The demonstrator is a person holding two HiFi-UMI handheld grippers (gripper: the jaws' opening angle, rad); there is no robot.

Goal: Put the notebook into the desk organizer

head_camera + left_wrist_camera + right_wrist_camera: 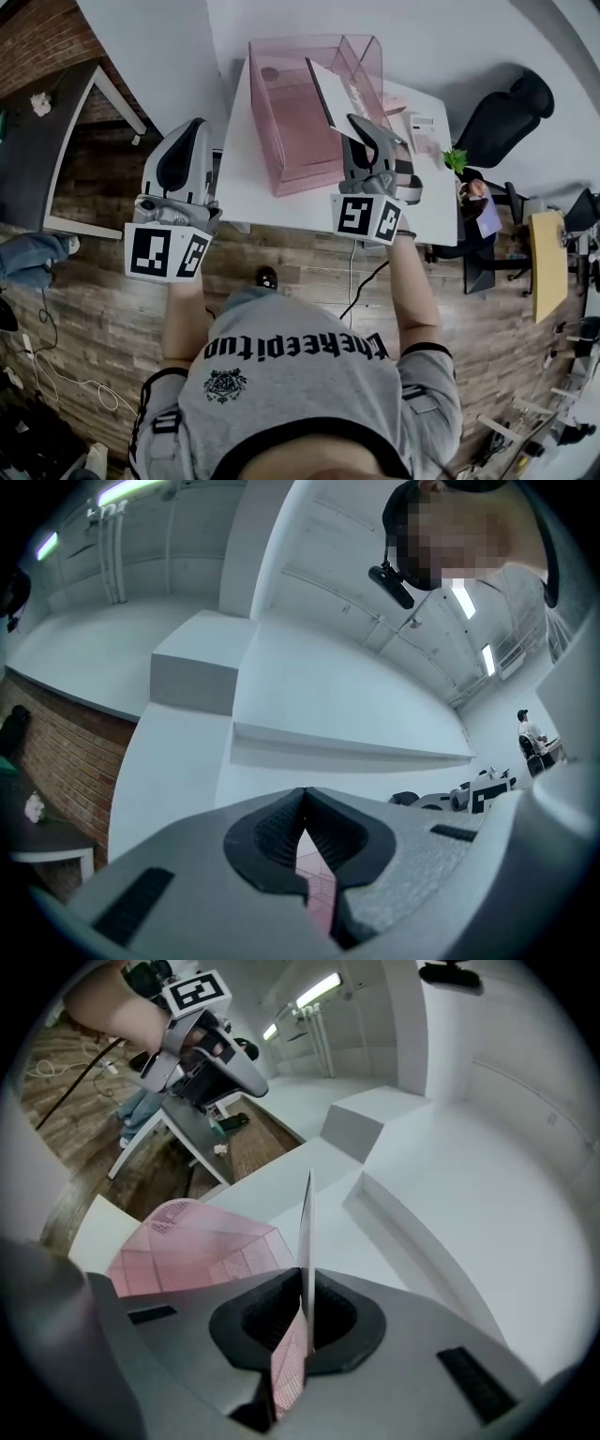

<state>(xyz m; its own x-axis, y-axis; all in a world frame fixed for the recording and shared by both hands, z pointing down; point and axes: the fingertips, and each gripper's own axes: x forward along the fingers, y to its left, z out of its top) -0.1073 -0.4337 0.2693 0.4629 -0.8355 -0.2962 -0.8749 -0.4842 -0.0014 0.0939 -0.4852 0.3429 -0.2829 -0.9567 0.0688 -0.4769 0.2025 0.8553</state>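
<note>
Your right gripper [356, 122] has its jaws clamped on the lower edge of the notebook [328, 92]. The pads pinch it near one corner so that most of the cover stands free above them. That grip lets the free end lead into the organizer [286, 131], and it keeps the gripper body clear of the pink walls. In the right gripper view the notebook [306, 1227] shows edge-on, upright between the pads of your right gripper [305, 1309]. The organizer [187, 1241] lies just beyond and to the left.

The notebook hangs in the air over the organizer, near the divider that parts the wide bay from the narrower slots. It is not yet inside, and I cannot tell which bay it lines up with. I judge that you hold it on edge so that it can slide down as a thin blade.

Your left gripper [195, 127] waits off the left edge of the table [427, 211], out of the way. Its jaws are together on nothing, as the left gripper [302, 822] view shows.

The notebook is thin, flat and white, with a plain cover and straight edges. It looks stiff enough not to sag from a one-sided pinch.
</note>
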